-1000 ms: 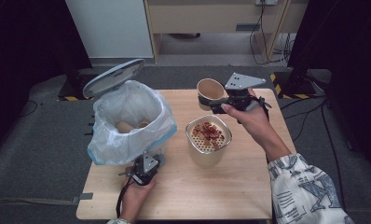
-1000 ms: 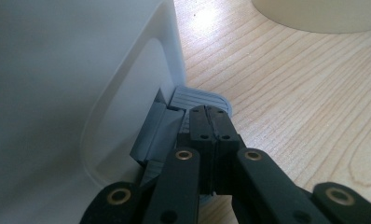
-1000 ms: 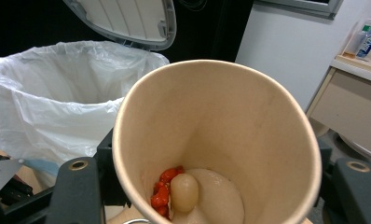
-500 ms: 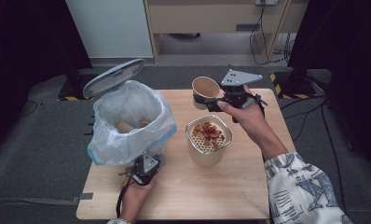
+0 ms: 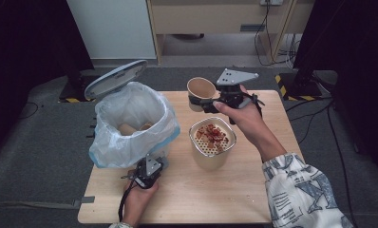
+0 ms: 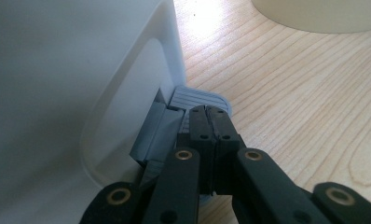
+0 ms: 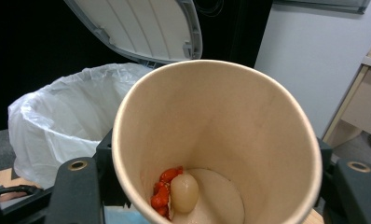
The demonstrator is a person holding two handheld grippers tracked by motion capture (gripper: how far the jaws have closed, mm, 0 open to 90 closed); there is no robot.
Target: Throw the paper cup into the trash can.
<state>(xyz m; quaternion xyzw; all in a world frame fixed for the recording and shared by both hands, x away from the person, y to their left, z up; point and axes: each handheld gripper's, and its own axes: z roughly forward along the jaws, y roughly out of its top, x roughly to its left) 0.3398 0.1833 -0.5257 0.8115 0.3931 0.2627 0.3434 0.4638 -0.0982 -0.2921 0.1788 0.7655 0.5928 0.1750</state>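
The right gripper (image 5: 203, 102) holds a paper cup (image 5: 199, 91) between its jaws, which are closed on the cup's wall. The cup is tilted, with its mouth turned toward the bin (image 5: 130, 124) to the left of these jaws. In the right gripper view, the cup (image 7: 216, 144) has some red pieces and one pale round piece lying at its bottom. Just below the right jaws stands a metal strainer pot (image 5: 212, 142) on the bench (image 5: 215, 194), with red and brown scraps in it.

The left gripper (image 5: 146, 172) is down at the foot of the bin. Its jaws are closed together with nothing between them, and their tips press on the grey pedal (image 6: 200, 99) of the bin. The bin's lid (image 5: 116, 78) stands open, and a white plastic bag (image 5: 144, 107) lines the bin.
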